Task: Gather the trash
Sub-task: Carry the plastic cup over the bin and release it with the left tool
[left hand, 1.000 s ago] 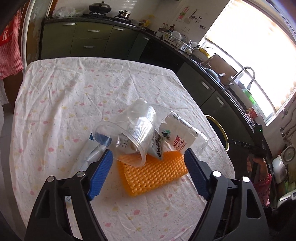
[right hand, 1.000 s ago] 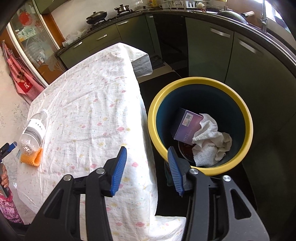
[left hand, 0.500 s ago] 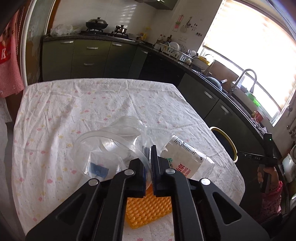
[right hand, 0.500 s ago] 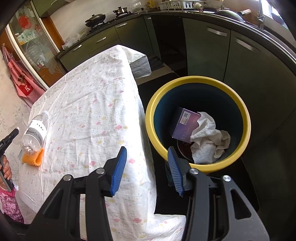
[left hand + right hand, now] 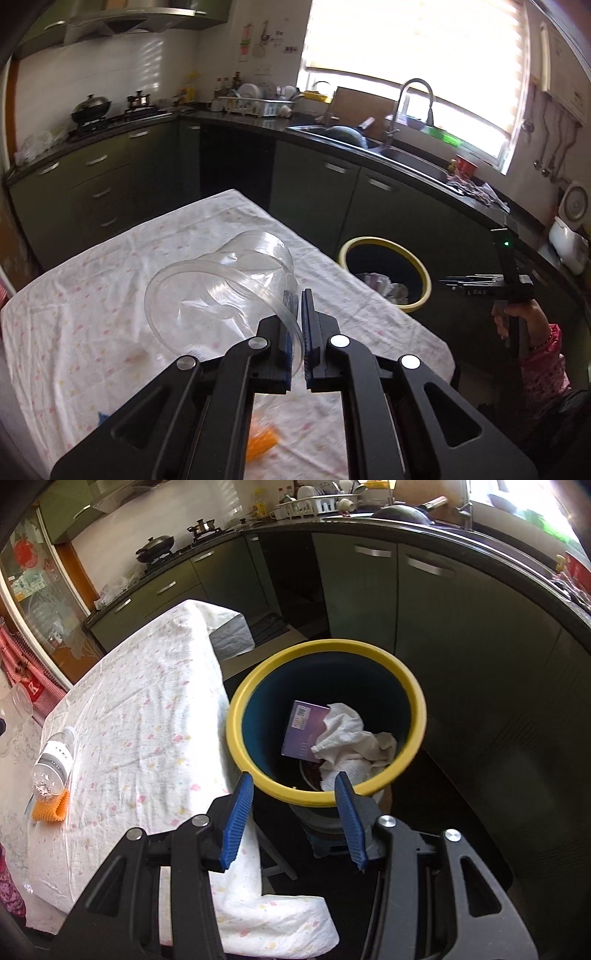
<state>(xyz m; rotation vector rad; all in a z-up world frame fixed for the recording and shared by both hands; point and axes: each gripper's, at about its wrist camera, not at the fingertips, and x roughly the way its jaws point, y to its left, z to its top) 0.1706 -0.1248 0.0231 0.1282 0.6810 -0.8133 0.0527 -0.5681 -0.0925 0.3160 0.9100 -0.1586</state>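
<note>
Lifted off the bench (image 5: 110, 295), the clear plastic cup (image 5: 221, 291) hangs pinched by its thin, light, crushable rim in the left gripper (image 5: 300, 332), bin (image 5: 384, 273) at two o'clock; the right gripper (image 5: 293, 812) stands half-open, empty.

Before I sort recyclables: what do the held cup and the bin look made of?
Clear cup: thin glossy plastic, apparently; see-through, wall dented, rim pinched in the left gripper. Bin: likely moulded plastic; smooth yellow rim, dark blue inside.
</note>
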